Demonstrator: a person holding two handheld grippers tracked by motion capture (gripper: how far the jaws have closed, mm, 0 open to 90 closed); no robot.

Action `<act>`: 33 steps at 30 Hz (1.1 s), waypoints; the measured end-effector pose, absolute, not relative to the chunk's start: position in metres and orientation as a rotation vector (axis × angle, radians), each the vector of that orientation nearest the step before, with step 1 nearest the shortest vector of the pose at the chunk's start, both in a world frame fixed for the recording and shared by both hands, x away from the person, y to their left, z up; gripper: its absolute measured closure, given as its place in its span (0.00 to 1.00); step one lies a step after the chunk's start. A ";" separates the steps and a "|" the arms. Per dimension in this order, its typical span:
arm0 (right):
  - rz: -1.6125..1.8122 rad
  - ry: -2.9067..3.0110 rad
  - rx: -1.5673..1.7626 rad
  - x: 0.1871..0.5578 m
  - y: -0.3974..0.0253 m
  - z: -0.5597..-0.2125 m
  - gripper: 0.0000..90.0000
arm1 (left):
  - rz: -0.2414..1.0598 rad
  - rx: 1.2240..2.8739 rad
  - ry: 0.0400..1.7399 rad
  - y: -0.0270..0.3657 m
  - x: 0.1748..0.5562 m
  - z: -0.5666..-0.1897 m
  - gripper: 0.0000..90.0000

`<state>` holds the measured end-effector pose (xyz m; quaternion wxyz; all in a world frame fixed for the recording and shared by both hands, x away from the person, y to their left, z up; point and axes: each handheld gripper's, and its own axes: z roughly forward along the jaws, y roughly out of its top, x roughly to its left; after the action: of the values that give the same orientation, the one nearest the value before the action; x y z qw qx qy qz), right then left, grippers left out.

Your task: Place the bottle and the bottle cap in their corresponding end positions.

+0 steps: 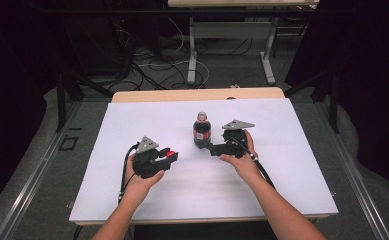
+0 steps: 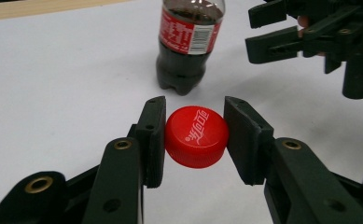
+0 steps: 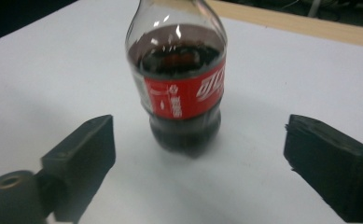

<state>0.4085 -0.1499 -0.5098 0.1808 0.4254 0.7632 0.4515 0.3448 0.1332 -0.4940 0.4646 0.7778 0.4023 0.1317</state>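
A small cola bottle (image 1: 201,131) with a red label stands upright near the middle of the white table top (image 1: 122,125). My left gripper (image 1: 170,155) sits left of and nearer than the bottle, shut on a red bottle cap (image 2: 196,135) that its two pads pinch from the sides. The bottle (image 2: 188,42) stands a short way beyond that cap. My right gripper (image 1: 213,148) is just right of the bottle's base, open. In the right gripper view the bottle (image 3: 181,93) stands ahead of the wide-apart jaws, untouched, its top cut off by the frame.
A white sheet covers the table, with a strip of wooden edge (image 1: 197,94) at the back. Beyond it are the legs of another table (image 1: 192,55) and loose cables on the floor. Dark frame bars stand at both sides.
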 end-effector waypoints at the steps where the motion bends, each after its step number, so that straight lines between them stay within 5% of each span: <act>1: 1.268 2.164 1.195 0.406 -0.152 -0.509 0.05 | 0.328 1.917 0.975 0.130 0.346 -0.496 0.68; 17: 1.144 2.165 1.210 0.363 -0.193 -0.510 0.00 | 0.206 2.029 0.900 0.064 0.363 -0.540 0.68; 33: 1.165 2.122 1.253 0.353 -0.212 -0.508 0.00 | 0.165 2.105 0.879 0.048 0.357 -0.566 0.68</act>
<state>0.3533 -0.2124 -0.5077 0.2062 0.4497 0.7618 0.4182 0.3572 0.0477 -0.5656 0.4143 0.8377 0.3496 0.0658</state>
